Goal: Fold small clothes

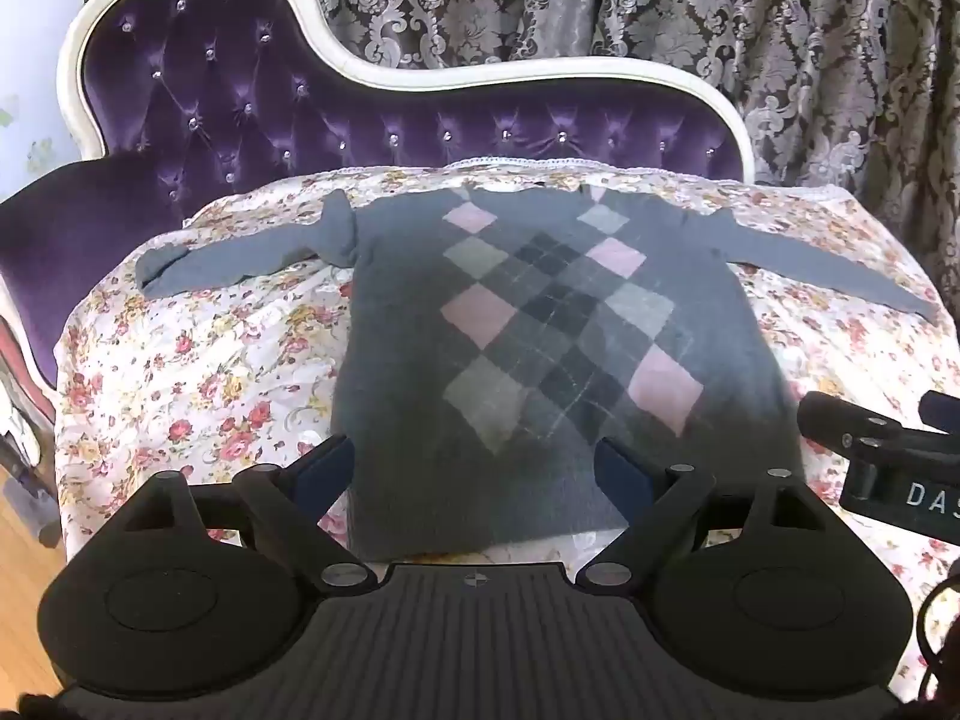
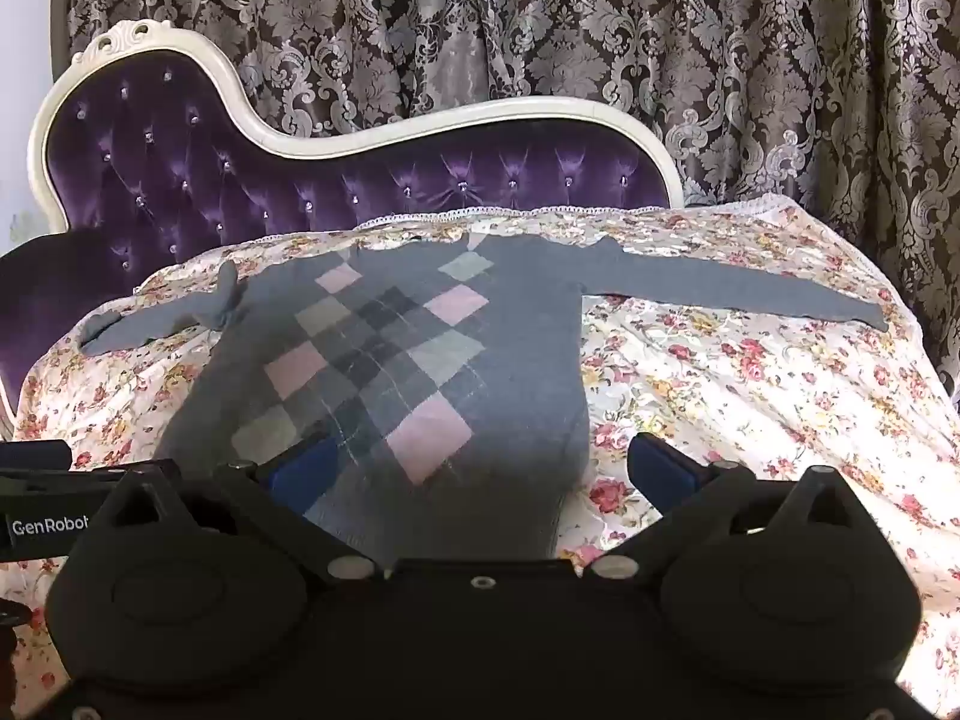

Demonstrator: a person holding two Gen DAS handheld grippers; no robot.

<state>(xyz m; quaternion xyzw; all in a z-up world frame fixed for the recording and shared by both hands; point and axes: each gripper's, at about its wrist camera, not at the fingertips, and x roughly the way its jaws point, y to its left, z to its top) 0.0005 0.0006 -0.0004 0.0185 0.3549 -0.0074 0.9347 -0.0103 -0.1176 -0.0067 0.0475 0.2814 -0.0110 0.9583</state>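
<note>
Since the argyle sweater (image 1: 540, 324) lies flat, sleeves spread, on the floral cover (image 1: 198, 372), my left tool (image 1: 474, 474) and right tool (image 2: 480, 468) hover spread at its near hem, gripping nothing.

I am seeing the sweater (image 1: 540, 324) lying flat on the cloth (image 1: 198, 372), which is sitting on the sofa (image 1: 240, 102). Its sleeves are reaching left and right. The curtain (image 1: 600, 0) is hanging behind.
</note>
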